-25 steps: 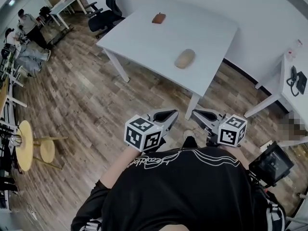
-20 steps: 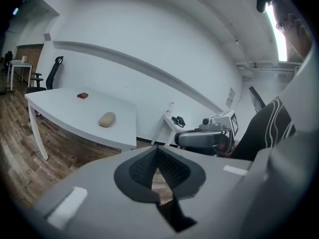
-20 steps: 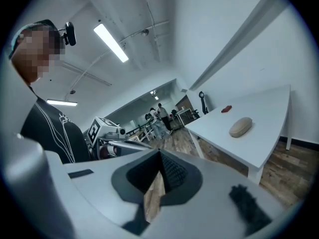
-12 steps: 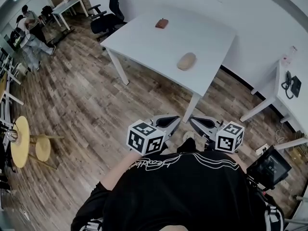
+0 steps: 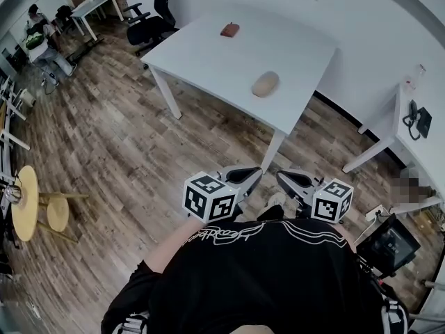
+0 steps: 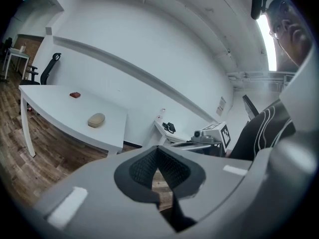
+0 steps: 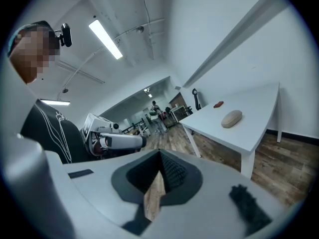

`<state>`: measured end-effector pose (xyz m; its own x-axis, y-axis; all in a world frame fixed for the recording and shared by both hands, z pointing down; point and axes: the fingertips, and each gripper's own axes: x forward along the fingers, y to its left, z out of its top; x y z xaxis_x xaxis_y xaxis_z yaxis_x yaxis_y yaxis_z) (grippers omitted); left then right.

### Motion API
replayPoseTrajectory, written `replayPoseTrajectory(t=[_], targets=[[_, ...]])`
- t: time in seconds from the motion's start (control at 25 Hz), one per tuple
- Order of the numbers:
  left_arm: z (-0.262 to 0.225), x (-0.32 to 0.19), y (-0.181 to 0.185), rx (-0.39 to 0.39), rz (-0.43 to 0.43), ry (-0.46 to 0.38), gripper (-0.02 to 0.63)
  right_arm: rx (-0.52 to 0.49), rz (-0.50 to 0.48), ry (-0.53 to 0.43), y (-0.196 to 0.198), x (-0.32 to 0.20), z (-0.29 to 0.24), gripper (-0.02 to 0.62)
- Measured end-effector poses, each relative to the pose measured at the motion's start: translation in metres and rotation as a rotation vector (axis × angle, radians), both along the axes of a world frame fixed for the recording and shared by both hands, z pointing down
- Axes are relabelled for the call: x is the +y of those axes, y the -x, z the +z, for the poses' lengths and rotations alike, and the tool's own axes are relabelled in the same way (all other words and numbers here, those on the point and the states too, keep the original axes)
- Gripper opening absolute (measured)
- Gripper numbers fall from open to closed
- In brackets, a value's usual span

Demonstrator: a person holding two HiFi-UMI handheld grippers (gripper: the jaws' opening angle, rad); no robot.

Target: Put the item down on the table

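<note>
A tan oval item (image 5: 265,84) and a small red-brown item (image 5: 229,29) lie on the white table (image 5: 208,61) ahead of me. Both grippers are held close to my chest, above the wooden floor and short of the table's near corner. My left gripper (image 5: 248,175) is shut with nothing in it, and so is my right gripper (image 5: 285,179). In the left gripper view the left gripper (image 6: 158,154) has its pads closed together, with the tan item (image 6: 96,120) far off on the table. The right gripper view shows the right gripper (image 7: 160,159) closed too, with the tan item (image 7: 231,118) beyond.
A second white desk (image 5: 403,134) with a black phone (image 5: 417,120) stands at the right. Black office chairs (image 5: 149,26) sit behind the table. Round yellow side tables (image 5: 24,204) are at the left, a person (image 5: 42,44) at the far left, and a black device (image 5: 389,245) by my right side.
Both grippers stay shut by my chest. The view has swayed slightly, and the person at the far left has moved.
</note>
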<state>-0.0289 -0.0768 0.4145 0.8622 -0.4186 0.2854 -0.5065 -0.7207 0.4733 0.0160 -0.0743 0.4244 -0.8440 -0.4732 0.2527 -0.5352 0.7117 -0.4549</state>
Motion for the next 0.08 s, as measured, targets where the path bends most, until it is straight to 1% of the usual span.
replayPoseTrajectory(t=[0.08], targets=[[0.0015,-0.0003,-0.0029,0.011,0.003,0.009,0.005,-0.002,0.001,0.004,-0.0020,0.0013,0.0018,0.006]])
